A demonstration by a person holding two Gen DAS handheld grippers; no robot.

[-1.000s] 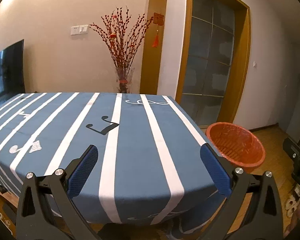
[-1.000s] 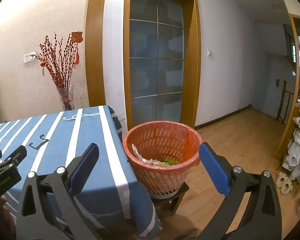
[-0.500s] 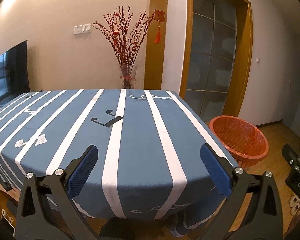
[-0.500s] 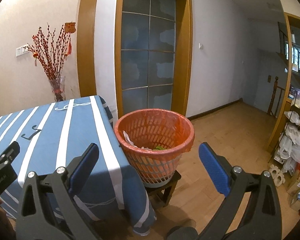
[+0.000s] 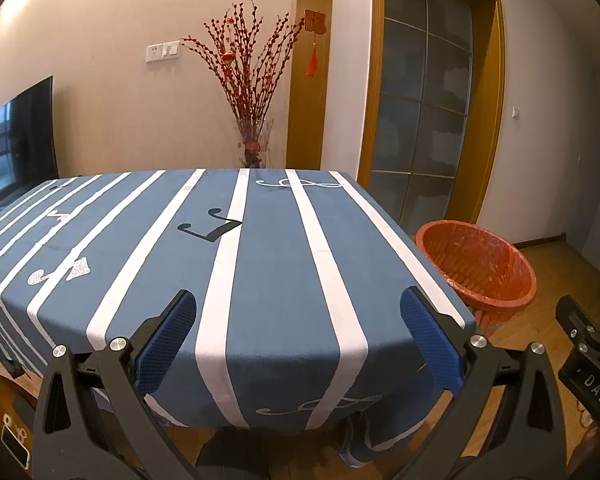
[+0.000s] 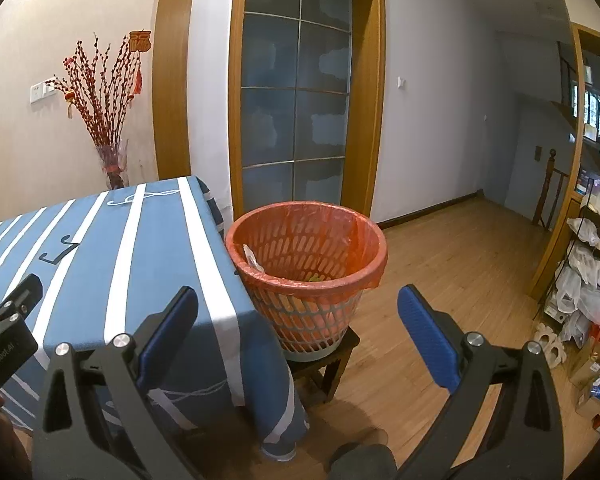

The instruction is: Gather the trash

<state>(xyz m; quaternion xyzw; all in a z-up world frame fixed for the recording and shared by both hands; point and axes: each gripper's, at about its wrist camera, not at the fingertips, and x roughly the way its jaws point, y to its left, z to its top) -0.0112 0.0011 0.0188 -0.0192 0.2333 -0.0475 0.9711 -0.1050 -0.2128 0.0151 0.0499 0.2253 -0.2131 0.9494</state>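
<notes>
Left hand-held gripper (image 5: 298,338): jaws spread wide, nothing between the blue pads (image 5: 165,342), hovering at the near edge of the table (image 5: 268,272). Table is covered by a blue cloth with white stripes and music-note prints. Right hand-held gripper (image 6: 298,334): also spread wide and empty, held off the table's right corner, pointed toward the trash basket (image 6: 306,276). Basket is orange mesh with an orange liner bag (image 6: 364,240) folded over the rim; it sits on a small dark wooden stool (image 6: 332,364) on the wood floor (image 6: 452,264), just beside the table's right edge, touching or nearly touching the hanging cloth. Trash is inside the basket: a pale crumpled wrapper (image 6: 252,258) leaning on the left inner wall and a bit of green (image 6: 316,279) low down, mostly hidden by the rim. From the left wrist view the basket (image 5: 476,268) shows to the right of the table, contents not visible. A vase of red branches (image 5: 252,92) stands behind the table at the wall; a TV (image 5: 18,140) sits at far left.
</notes>
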